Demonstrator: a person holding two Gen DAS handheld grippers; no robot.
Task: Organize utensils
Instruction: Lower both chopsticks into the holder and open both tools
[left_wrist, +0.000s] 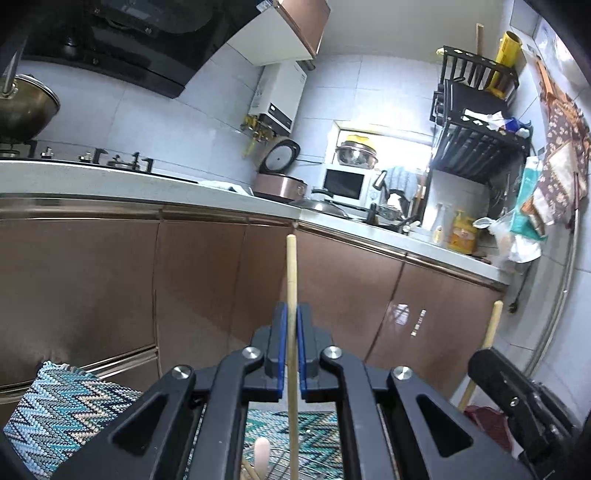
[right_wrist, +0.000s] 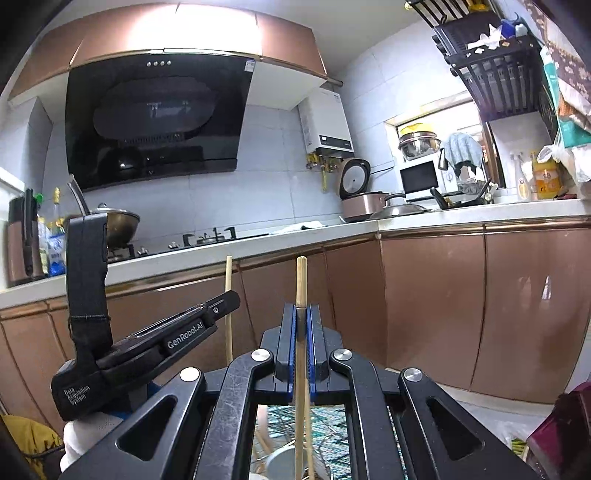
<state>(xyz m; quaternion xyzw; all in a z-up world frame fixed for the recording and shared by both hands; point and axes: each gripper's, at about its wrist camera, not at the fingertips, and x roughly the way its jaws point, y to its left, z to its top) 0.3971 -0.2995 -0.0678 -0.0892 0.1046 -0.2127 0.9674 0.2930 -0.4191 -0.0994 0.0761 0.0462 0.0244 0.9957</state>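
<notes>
Two claws, each clamping one upright chopstick: left claw (left_wrist: 291, 354) chopstick (left_wrist: 291, 273); right claw (right_wrist: 302, 347) chopstick (right_wrist: 301, 280).

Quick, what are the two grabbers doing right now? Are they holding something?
Left gripper: closed on a wooden chopstick, held upright.
Right gripper: closed on another wooden chopstick, also upright.

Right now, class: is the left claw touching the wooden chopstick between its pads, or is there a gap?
Touching. The left wrist view shows the left claw shut, both blue pads pressed against the upright chopstick.
</notes>
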